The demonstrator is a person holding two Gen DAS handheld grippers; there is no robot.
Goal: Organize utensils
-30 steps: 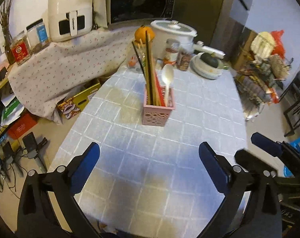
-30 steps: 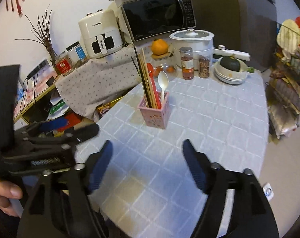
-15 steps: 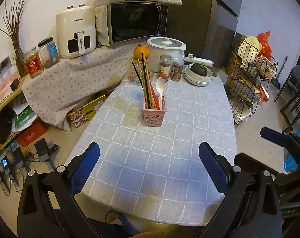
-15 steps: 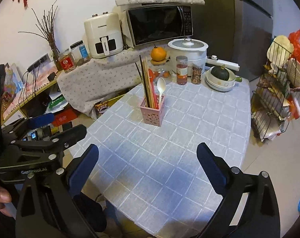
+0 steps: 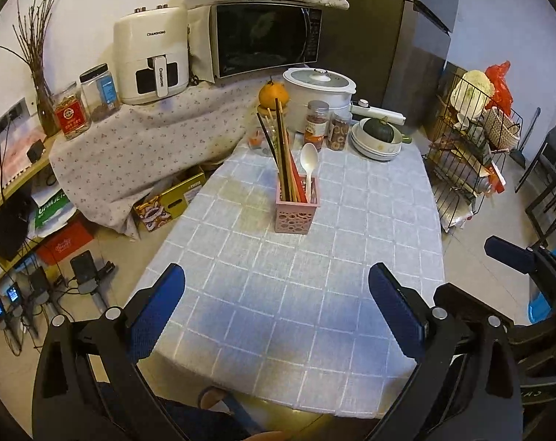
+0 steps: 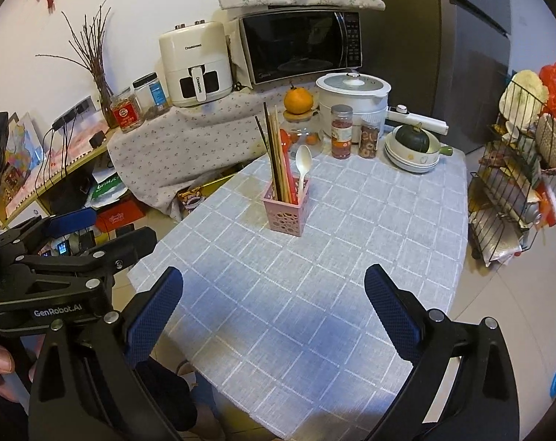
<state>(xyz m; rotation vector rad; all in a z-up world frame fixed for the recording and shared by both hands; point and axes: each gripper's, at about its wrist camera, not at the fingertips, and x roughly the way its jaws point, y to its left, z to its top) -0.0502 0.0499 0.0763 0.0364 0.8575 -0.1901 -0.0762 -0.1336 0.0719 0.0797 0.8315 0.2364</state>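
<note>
A pink perforated utensil holder (image 5: 297, 210) stands upright mid-table; it also shows in the right wrist view (image 6: 286, 210). It holds several chopsticks (image 5: 282, 154), a white spoon (image 5: 309, 163) and a red utensil (image 6: 286, 154). My left gripper (image 5: 276, 325) is open and empty, held over the table's near edge, well short of the holder. My right gripper (image 6: 274, 319) is open and empty, also back at the near edge. The left gripper's side shows at the left of the right wrist view (image 6: 68, 242).
The table has a grey checked cloth (image 5: 314, 275). At its far end stand a rice cooker (image 5: 318, 90), two spice jars (image 5: 316, 121), stacked bowls with a squash (image 5: 379, 136) and an orange on a jar (image 5: 273, 96). A wire rack (image 5: 469, 147) stands right; a microwave (image 5: 263, 38) behind.
Both grippers have pulled back and up from the holder, so the whole table now shows. Both stay open and empty. The holder has not moved.
</note>
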